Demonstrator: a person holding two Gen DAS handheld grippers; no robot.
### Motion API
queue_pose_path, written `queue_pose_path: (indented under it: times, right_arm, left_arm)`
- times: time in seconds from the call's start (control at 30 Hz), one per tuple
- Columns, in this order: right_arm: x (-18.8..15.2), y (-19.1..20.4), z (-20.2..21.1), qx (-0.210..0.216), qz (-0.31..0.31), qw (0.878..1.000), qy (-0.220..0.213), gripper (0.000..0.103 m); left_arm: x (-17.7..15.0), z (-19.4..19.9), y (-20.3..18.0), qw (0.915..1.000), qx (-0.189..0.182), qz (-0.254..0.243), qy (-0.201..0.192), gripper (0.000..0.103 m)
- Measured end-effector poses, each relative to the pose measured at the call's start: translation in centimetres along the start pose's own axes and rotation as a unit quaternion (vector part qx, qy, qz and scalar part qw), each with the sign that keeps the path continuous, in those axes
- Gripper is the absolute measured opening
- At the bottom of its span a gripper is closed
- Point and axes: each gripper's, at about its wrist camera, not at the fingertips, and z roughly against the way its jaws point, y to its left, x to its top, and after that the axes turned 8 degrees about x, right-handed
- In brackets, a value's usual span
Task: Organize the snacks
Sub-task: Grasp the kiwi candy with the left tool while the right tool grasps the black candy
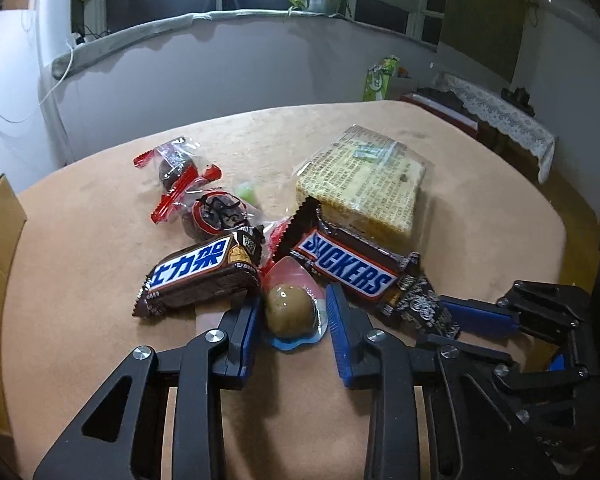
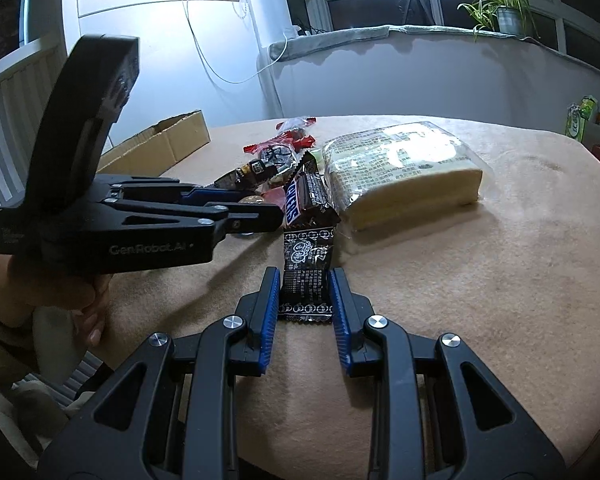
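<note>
Jelly cup (image 1: 291,307) is seen between the blue ribbed pads of the left gripper (image 1: 294,322), near the pad tips; the pads are drawn in against its sides, pinching it. The cup is small and dome-shaped, of clear plastic over a brown filling, with a blue-edged foil rim lying on the desk (image 1: 100,240). A black sachet (image 2: 306,280) is held in the right gripper (image 2: 305,300), whose pads are pressed against its long edges; the sachet is flat, glossy, printed in white, with crimped serrated ends. Its far end is touching a Snickers bar (image 1: 346,266) in a brown shiny wrapper with blue lettering. A second Snickers bar (image 1: 198,276), lettered in Chinese characters, lies just left of the cup. Beyond these, two round sweets in clear wrappers with red twisted ends (image 1: 188,184) are noted, and a rectangular block of layered pale wafers in clear printed film (image 1: 364,188) lies partly over the first bar's far end. The desk is covered with a tan, felt-like cloth. A cardboard box (image 2: 160,140) stands at the desk's left edge. A hand (image 2: 60,300) is seen gripping the left gripper's handle.
</note>
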Motion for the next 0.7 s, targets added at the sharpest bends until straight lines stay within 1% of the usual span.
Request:
queue_pose_path:
  times: [0.23,0.4,0.7]
  right_arm:
    - [0.2,0.5,0.4,-0.011,-0.004,1.000,-0.001,0.026]
    - [0.5,1.0,1.5,-0.025,-0.002,1.000,-0.010,0.026]
    - [2.4,2.2,3.3,-0.051,0.016,0.998,-0.032,0.026]
  left_arm:
    - [-0.8,1.4,0.7,0.9997,-0.019,0.014,-0.011,0.030]
    - [-0.9,3.4,1.4,0.9990,-0.025,0.019,-0.030,0.030]
    - [-0.8,7.0,3.2,0.9965,-0.017,0.035,-0.074,0.030]
